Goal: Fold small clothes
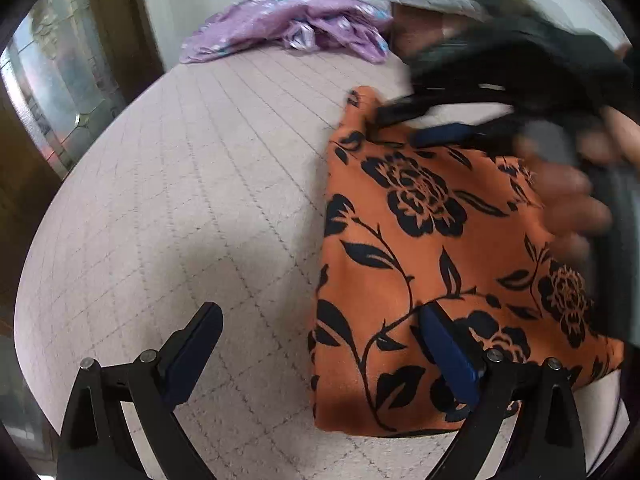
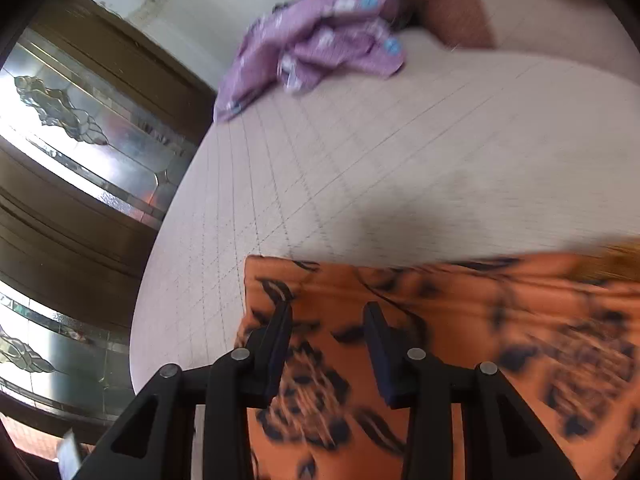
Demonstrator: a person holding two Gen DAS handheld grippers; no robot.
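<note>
Left gripper (image 1: 320, 344) jaws spread wide, straddling the 7 o'clock edge of the folded orange floral cloth (image 1: 432, 248) on quilted bed (image 1: 192, 200); blurred right gripper (image 1: 408, 120) part-open, empty, over its 12 o'clock corner; purple garment (image 1: 288, 28) far at 12.

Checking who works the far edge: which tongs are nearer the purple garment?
Right. The right tongs reach over the orange floral cloth's far corner, toward the purple garment; the left tongs hang at its near edge.

left gripper (image 1: 320, 328): jaws spread wide, empty | right gripper (image 2: 328, 316): jaws part-open, nothing gripped, blurred
</note>
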